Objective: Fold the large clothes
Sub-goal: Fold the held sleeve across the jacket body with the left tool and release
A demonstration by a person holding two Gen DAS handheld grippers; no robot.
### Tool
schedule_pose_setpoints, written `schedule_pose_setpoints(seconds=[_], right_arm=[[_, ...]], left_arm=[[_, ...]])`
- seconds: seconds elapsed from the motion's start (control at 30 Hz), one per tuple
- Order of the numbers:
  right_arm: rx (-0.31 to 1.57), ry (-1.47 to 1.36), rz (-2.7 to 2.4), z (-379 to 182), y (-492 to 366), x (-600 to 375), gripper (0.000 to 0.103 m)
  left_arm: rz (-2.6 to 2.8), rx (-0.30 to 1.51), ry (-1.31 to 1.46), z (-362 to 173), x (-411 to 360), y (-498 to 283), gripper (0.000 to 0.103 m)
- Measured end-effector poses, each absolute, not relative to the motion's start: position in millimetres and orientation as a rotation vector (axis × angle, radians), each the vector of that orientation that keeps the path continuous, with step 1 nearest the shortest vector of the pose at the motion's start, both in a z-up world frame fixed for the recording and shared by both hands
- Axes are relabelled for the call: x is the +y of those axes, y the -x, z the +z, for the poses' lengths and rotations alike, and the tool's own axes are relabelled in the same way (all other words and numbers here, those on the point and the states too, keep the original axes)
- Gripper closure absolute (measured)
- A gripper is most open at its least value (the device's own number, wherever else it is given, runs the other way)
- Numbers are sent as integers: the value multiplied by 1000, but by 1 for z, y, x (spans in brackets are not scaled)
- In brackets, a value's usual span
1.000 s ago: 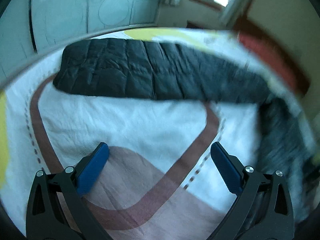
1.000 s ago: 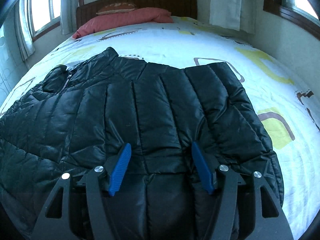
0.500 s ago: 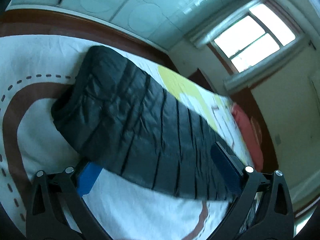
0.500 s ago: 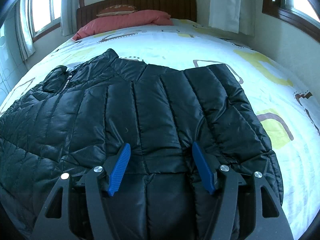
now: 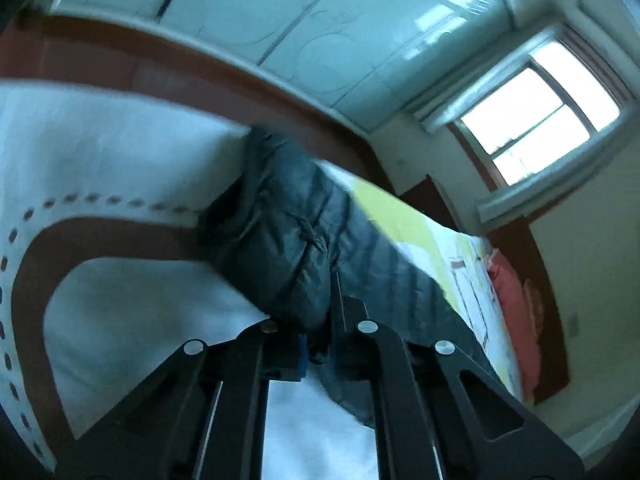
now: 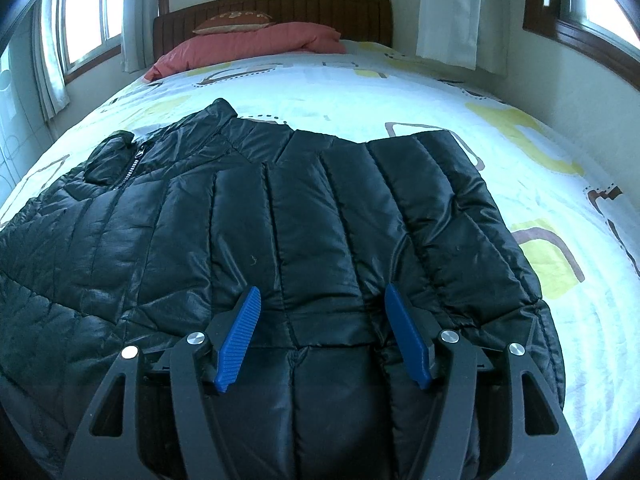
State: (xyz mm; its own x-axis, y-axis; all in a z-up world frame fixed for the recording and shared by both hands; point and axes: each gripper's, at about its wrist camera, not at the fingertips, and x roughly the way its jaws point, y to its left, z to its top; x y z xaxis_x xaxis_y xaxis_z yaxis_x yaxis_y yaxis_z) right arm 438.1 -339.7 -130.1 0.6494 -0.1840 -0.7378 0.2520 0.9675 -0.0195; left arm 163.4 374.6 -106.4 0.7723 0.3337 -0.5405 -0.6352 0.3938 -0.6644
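A black quilted puffer jacket (image 6: pixel 280 220) lies spread on the bed, collar and zipper at the far left. My right gripper (image 6: pixel 320 328) is open, its blue pads resting over the jacket's near part, holding nothing. In the left wrist view my left gripper (image 5: pixel 316 344) is shut on a bunched edge of the jacket (image 5: pixel 288 248), which rises in a fold in front of the fingers. The view is tilted and blurred.
The bed sheet (image 6: pixel 400 92) is white with yellow and brown shapes. A red pillow (image 6: pixel 248 46) and a brown headboard (image 6: pixel 280 6) are at the far end. Windows with curtains are on both sides. A pale wardrobe (image 5: pixel 280 20) stands beyond the bed's wooden edge.
My left gripper has moved onto the jacket's edge, shut on it and bunched it up. My right gripper has barely moved and stays open.
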Motion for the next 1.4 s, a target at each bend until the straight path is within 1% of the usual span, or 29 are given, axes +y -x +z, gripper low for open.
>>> schedule_pose_setpoints(seconds=[0.17,0.27,0.37,0.57,0.7,0.77,0.83,0.9,0.97,1.03,1.07,1.13,1.23,1.27,1.3,1.33,1.4], right_arm=[[827,-89,-251,-130,-438,-340,39],[826,-89,-251,-130,-437,-340,39],[826,-93,-251,-130,-437,-340,39],[824,-99,-249,-129,-437,-341,38],[822,-100,-249,-129,-437,-341,38],[822,-100,-248,-129,-438,-341,38],[822,-100,-249,-129,-438,-341,38],[822,-100,-249,-129,-437,-341,38],[822,-99,-250,-130,-437,-341,38],[822,-100,-249,-129,-437,-341,38],[822,-102,-249,-130,-437,-341,38],[823,-103,-248,-129,-437,-341,37],[823,-105,-243,-125,-438,-341,35],[818,-104,-241,-122,-437,-340,35],[815,-100,-241,-119,-436,-338,34],[809,-94,-244,-114,-434,-337,34],[781,-104,-230,-100,-427,-330,34]], left_arm=[[452,354,794,-56,309,-216,97],[284,388,652,-25,237,-259,97],[149,433,531,-10,164,-297,97],[-67,542,349,-2,25,-361,97],[-149,585,228,-8,-52,-384,97],[-174,616,181,-23,-80,-399,97],[-184,649,153,-34,-99,-407,97],[-197,694,132,-61,-111,-404,97],[-208,727,118,-79,-105,-401,96],[-213,739,111,-84,-107,-401,94],[-213,742,108,-82,-108,-401,92],[-230,741,110,-86,-113,-402,75],[-236,728,106,-81,-115,-393,59],[-239,724,103,-79,-115,-390,57],[-241,720,98,-76,-115,-386,49],[-245,718,96,-73,-113,-382,45],[-259,702,99,-63,-108,-372,42]])
